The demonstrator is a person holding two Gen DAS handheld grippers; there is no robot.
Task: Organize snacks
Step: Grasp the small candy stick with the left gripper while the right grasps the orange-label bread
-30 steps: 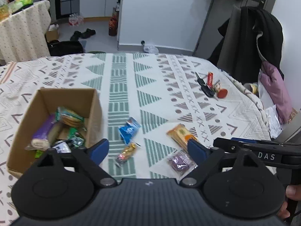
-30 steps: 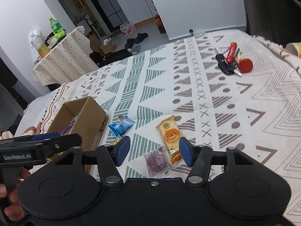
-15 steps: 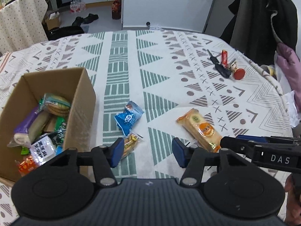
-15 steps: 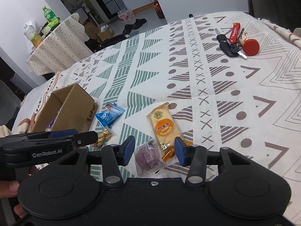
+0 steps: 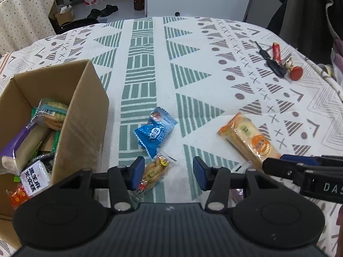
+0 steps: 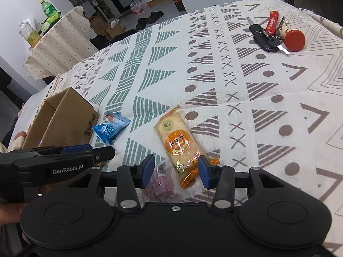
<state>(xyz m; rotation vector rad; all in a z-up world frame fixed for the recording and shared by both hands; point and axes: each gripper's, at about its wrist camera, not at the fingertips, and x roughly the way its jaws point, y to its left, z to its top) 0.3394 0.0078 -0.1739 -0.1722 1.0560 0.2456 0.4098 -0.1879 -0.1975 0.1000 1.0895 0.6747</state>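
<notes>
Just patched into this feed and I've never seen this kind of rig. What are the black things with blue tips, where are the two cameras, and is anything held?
No robot: a person holds one two-finger gripper per hand, each with a forward-looking camera. The left gripper is open over a small clear snack packet. The right gripper is open over an orange cracker pack and a purple packet. Nothing is held. A blue packet lies beside the cardboard box of snacks; keys lie farther off.
</notes>
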